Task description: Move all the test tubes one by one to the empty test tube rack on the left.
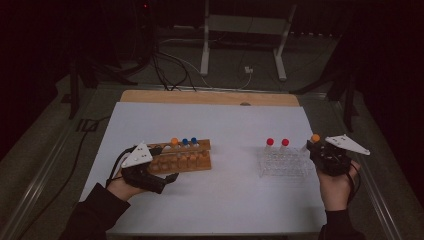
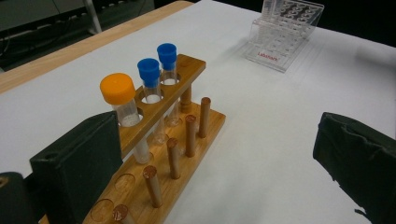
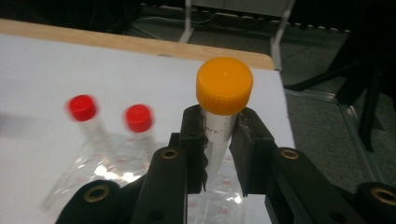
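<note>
The wooden rack [image 1: 182, 159], at the white sheet's nine o'clock, holds one orange-capped tube [image 2: 122, 105] and two blue-capped tubes [image 2: 156, 74] in its drilled top bar; round pegs line its base. The clear plastic rack [image 1: 283, 162], at three o'clock, carries two red-capped tubes [image 1: 277, 143]. The right gripper [image 3: 219, 140] clamps an orange tube [image 3: 223, 100] at that rack's three o'clock edge. The left gripper [image 2: 215, 154] gapes wide beside the wooden rack.

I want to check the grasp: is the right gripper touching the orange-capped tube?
Touching. In the right gripper view, the right gripper has both black jaws pressed against the orange-capped tube, just under its cap, with no gap on either side.
</note>
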The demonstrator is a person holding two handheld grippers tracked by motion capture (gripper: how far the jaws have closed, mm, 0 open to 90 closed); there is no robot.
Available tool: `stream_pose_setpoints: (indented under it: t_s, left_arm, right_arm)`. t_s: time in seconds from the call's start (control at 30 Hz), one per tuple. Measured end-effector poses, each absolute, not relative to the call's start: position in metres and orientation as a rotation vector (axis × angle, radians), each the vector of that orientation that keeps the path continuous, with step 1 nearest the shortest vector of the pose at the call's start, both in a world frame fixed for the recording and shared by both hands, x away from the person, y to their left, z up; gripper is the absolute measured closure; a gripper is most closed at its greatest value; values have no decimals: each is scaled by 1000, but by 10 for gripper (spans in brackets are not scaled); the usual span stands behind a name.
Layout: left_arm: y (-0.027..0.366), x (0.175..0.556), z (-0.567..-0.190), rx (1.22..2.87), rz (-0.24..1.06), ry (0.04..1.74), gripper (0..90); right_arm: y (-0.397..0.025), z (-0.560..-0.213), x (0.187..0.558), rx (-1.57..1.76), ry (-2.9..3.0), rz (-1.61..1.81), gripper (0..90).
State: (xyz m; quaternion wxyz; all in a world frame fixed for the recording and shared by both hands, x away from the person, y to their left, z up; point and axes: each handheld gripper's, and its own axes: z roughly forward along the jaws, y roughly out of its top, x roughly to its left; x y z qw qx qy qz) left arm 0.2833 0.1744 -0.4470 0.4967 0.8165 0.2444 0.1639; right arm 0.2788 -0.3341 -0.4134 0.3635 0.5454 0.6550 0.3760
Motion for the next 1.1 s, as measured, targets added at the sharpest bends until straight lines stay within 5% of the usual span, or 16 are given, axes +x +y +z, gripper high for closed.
stream_pose_setpoints:
  t_s: [1.1]
  left_arm:
    - [139,286,-426,1972,316,468,24]
  right_arm:
    - [-220,-429,254,1091,2156,1125,755]
